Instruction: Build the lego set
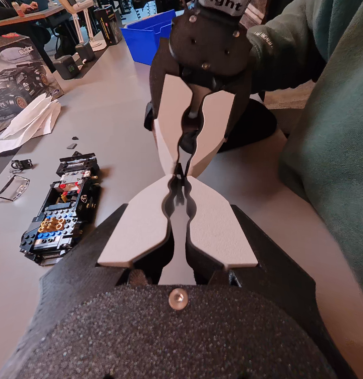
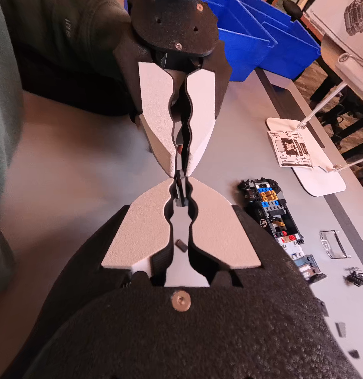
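Note:
My left gripper [image 1: 179,178] and right gripper [image 2: 180,180] meet tip to tip above the grey table [image 1: 115,112]. Each is shut on a small black lego piece: the left one's piece [image 1: 179,193] is thin and dark between its pads, the right one's piece [image 2: 180,192] is a dark flat plate. The two pieces touch where the tips meet. The right gripper shows from the front in the left wrist view [image 1: 181,170], and the left gripper in the right wrist view [image 2: 180,172]. The partly built black car [image 1: 61,205] lies on the table to the side and shows in the right wrist view [image 2: 273,213].
A clear windshield piece [image 1: 14,188], small loose black parts [image 1: 21,164] and a loose dark tile [image 2: 181,245] lie on the table. The set's box [image 1: 16,78], a white paper bag [image 1: 29,125], blue bins [image 2: 268,41] and a sticker sheet [image 2: 289,149] stand around. A green sleeve [image 1: 330,143] is close by. The grippers are tip to tip, or close to it.

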The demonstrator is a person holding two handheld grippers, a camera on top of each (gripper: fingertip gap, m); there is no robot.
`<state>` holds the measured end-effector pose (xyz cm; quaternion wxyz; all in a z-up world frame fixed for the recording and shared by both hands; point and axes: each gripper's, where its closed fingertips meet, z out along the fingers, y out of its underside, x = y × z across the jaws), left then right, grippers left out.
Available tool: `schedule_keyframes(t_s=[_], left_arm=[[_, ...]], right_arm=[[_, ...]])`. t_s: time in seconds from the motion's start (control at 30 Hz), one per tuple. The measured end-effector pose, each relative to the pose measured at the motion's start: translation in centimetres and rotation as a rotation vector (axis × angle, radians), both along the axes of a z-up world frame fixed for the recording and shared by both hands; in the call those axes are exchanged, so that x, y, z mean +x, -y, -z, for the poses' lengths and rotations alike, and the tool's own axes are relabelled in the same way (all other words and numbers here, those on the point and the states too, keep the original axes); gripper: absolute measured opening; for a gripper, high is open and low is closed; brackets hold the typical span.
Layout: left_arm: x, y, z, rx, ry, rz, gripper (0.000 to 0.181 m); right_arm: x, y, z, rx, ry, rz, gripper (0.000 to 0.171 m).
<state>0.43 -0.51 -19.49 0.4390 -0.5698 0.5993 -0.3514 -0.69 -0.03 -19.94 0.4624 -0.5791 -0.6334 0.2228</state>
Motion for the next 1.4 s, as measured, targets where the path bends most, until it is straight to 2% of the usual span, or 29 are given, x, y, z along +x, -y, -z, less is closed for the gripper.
schedule_keyframes(t_s=[0.03, 0.17, 0.33, 0.47, 0.53, 0.63, 0.67, 0.87, 0.97, 1.03, 1.2, 1.3, 1.4], left_arm=[[0.0, 0.2, -0.1, -0.010, 0.005, 0.007, 0.007], [0.0, 0.2, 0.0, -0.045, 0.006, 0.007, 0.007], [-0.2, 0.1, 1.3, -0.105, -0.036, 0.008, 0.007], [-0.3, 0.2, 2.5, -0.330, -0.069, 0.010, 0.006], [-0.4, 0.3, 2.5, -0.363, -0.051, 0.025, 0.006], [-0.4, 0.4, 1.9, -0.350, -0.029, 0.034, 0.006], [-0.4, 0.3, 1.9, -0.342, -0.030, 0.031, 0.006], [-0.3, 0.3, 1.0, -0.299, 0.006, 0.037, 0.007], [-0.4, 0.2, -0.1, -0.256, 0.050, 0.031, 0.028], [-0.6, 0.1, -0.5, -0.228, 0.062, 0.032, 0.033], [-0.8, 0.0, -1.0, -0.210, 0.083, 0.026, 0.024], [-0.6, 0.1, -1.1, -0.171, 0.080, 0.029, 0.011], [-0.6, 0.2, -1.4, -0.133, 0.081, 0.023, 0.009]], right_arm=[[-0.1, 0.1, 0.1, -0.013, -0.008, -0.006, 0.012], [-0.1, 0.1, 0.2, -0.011, -0.025, -0.008, 0.008], [0.7, 0.1, 1.0, -0.067, 0.006, 0.007, 0.013], [0.8, 0.3, 2.6, -0.184, 0.047, 0.014, 0.013], [0.8, 0.3, 3.3, -0.266, 0.054, 0.009, 0.015], [0.7, 0.5, 3.6, -0.363, 0.031, -0.019, 0.016], [0.7, 0.6, 3.6, -0.382, 0.022, -0.033, 0.012], [0.5, 0.7, 2.9, -0.376, -0.040, -0.052, 0.007], [0.6, 0.6, 2.0, -0.341, -0.103, -0.051, 0.007], [0.7, 0.4, 1.1, -0.327, -0.165, -0.049, 0.007], [1.0, 0.4, -1.0, -0.327, -0.303, -0.065, 0.007], [1.0, 0.4, -1.3, -0.326, -0.318, -0.071, 0.007], [0.9, 0.6, -1.6, -0.321, -0.324, -0.076, 0.007]])
